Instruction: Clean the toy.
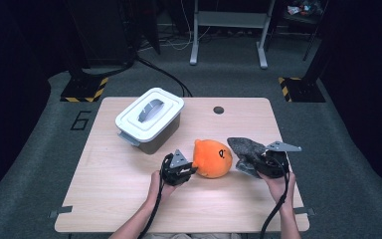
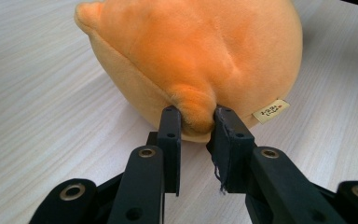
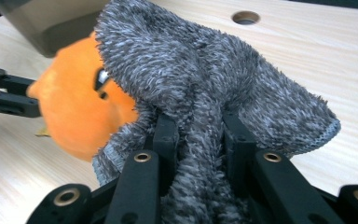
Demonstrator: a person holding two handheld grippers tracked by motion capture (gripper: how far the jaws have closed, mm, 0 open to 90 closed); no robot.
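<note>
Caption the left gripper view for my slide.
Left tongs pinching a small nub on the round orange plush toy resting on the pale wooden table.

My two grippers are black: the left gripper (image 1: pixel 191 170) and right gripper (image 1: pixel 256 162) each carry a grey three-cornered plate, brass-ringed pivots and a trailing black cable.

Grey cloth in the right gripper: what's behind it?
Behind the grey cloth, pinched in the right gripper, sits the orange plush toy, its near side and one dark face mark showing. The rest of its face is covered. The left gripper pinches the toy's nub.
</note>
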